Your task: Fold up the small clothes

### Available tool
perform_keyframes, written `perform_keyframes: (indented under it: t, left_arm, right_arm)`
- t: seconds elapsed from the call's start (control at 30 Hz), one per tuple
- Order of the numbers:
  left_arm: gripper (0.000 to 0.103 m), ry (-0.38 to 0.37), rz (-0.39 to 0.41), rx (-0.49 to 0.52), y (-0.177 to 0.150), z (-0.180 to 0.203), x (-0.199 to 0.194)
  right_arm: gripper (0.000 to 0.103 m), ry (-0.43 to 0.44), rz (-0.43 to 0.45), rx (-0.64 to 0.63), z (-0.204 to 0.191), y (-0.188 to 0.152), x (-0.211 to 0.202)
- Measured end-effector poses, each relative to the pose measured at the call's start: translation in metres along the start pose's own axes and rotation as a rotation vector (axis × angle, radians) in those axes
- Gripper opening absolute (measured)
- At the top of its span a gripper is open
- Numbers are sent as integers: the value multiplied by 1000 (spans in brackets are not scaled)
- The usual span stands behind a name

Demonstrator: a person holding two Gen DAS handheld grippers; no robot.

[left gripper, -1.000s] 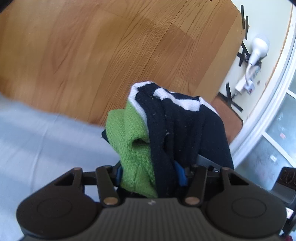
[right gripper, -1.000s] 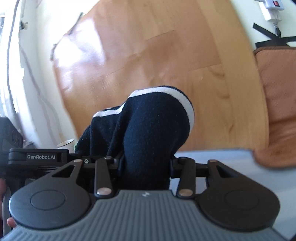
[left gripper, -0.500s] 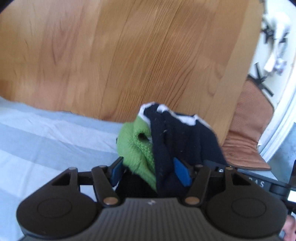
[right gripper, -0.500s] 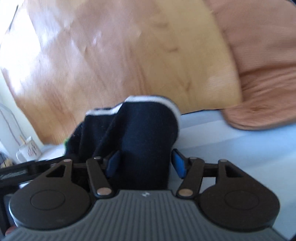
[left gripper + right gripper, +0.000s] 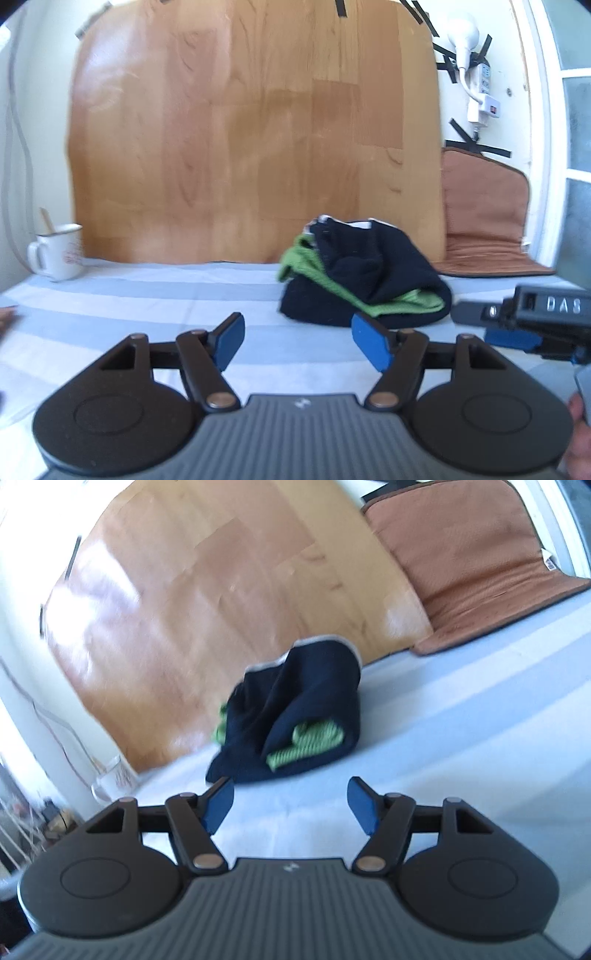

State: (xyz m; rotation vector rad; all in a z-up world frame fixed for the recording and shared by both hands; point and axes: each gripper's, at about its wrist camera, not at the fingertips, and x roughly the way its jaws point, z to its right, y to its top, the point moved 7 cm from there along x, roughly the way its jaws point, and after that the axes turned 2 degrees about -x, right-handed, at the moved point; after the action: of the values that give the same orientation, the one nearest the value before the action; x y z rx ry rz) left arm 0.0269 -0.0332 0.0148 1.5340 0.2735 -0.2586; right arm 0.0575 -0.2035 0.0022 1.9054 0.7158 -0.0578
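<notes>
A small navy garment with a white trim and green lining lies bunched and folded on the pale blue striped cloth, close to the wooden board behind it. In the right wrist view the same garment sits just beyond the fingertips. My left gripper stands back from it, its jaws opening with nothing between them. My right gripper is likewise clear of the garment, jaws opening and empty. The right gripper's fingers also show at the right edge of the left wrist view.
A large wooden board leans against the wall behind the cloth. A white mug with a stick in it stands at the far left. A brown cushion rests at the right, by a white door frame.
Both grippers held the garment up a second ago; their jaws have spread, the garment has dropped onto the cloth, and both grippers have drawn back from it.
</notes>
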Motion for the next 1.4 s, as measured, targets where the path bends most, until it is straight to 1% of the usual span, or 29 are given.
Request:
perform_keyframes:
  t: [0.03, 0.07, 0.1, 0.17, 0.2, 0.27, 0.3, 0.43, 0.53, 0.63, 0.93, 1.1, 1.4]
  left_arm:
    - [70, 36, 20, 16, -3, -1, -4]
    - [75, 72, 39, 36, -8, -1, -9]
    - [78, 88, 44, 39, -8, -1, -11]
    - [87, 106, 83, 32, -6, -4, -19]
    - [90, 114, 94, 31, -7, -7, -23]
    - [101, 121, 111, 32, -6, -8, -25]
    - [103, 120, 122, 32, -6, -8, -27]
    - [103, 107, 175, 28, -4, -8, -34]
    - [103, 102, 187, 17, -3, -9, -36]
    - [103, 107, 174, 23, -2, -8, -33]
    - [103, 123, 172, 66, -4, -1, -32]
    - [103, 131, 153, 63, -4, -2, -30]
    - [103, 125, 150, 51, -5, -5, -29]
  right_arm:
    - [70, -6, -2, -27, -4, -3, 1]
    - [71, -6, 18, -62, -9, -2, -2]
    - [73, 0, 44, -88, -13, -2, -5]
    - [73, 9, 51, -108, -15, -3, -5]
    - [73, 4, 51, -108, -15, -4, -4]
    - [73, 4, 52, -97, -12, -3, -4]
    - [73, 8, 54, -92, -11, -3, -4]
    - [73, 12, 56, -80, -10, -3, -6]
    - [74, 18, 54, -81, -11, -4, -6]
    - [74, 23, 55, -76, -11, -4, -7]
    - [75, 35, 54, -67, -10, -4, -8]
    - [75, 40, 54, -62, -9, -3, -8]
    - [75, 41, 55, -56, -9, -3, -7]
